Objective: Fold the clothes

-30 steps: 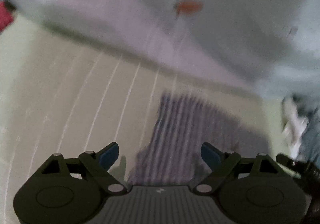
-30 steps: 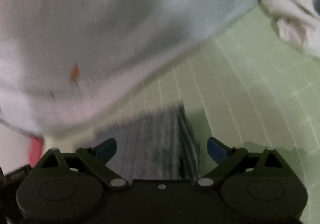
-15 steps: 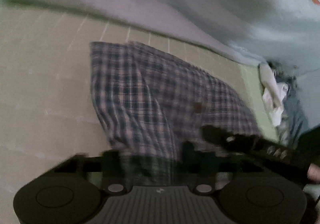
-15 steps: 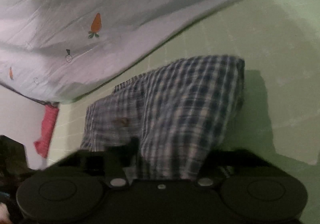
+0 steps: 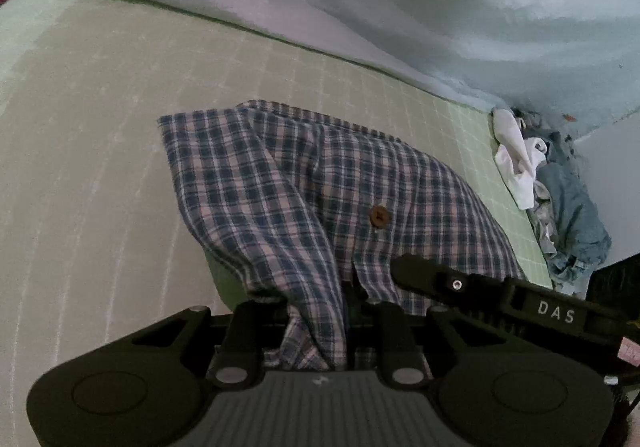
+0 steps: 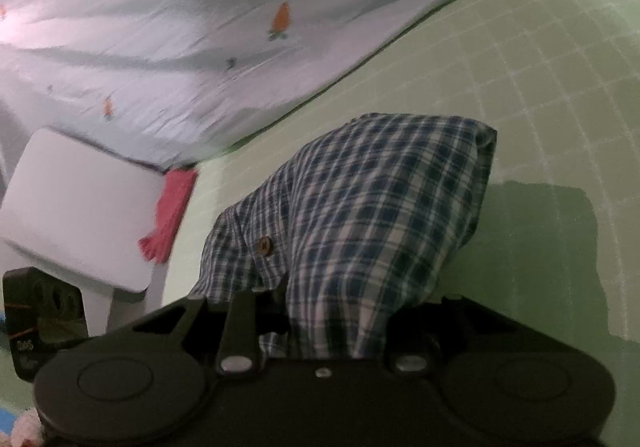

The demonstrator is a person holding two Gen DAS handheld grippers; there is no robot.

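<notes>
On the far left a red cloth (image 6: 168, 215) lies at the edge of the green grid mat (image 5: 100, 167), next to a white stool (image 6: 80, 215). A second ago both tools had their blue-tipped fingers wide apart and held nothing. Now that has changed. The left gripper (image 5: 316, 311) has closed its jaws on the near edge of the plaid shirt (image 5: 312, 187), and the cloth bunches up between them. The shirt sits in the middle of the mat, humped up, with its far part still resting on the mat and its near edge lifted. A brown button (image 5: 379, 216) shows on top of it. The right gripper (image 6: 324, 315) is clamped on the near edge too, just beside the left one; in the left view you can see its black arm poking in from the right. Both tools are now squeezed almost all the way closed, with only cloth between the fingers. This looks like the start of a fold: with both edges held, the near side can probably be lifted and carried over. Behind the mat hangs a pale blue sheet with carrots (image 5: 400, 7). On the far right a pile of white and blue clothes (image 5: 552, 199) waits at the mat's edge.
</notes>
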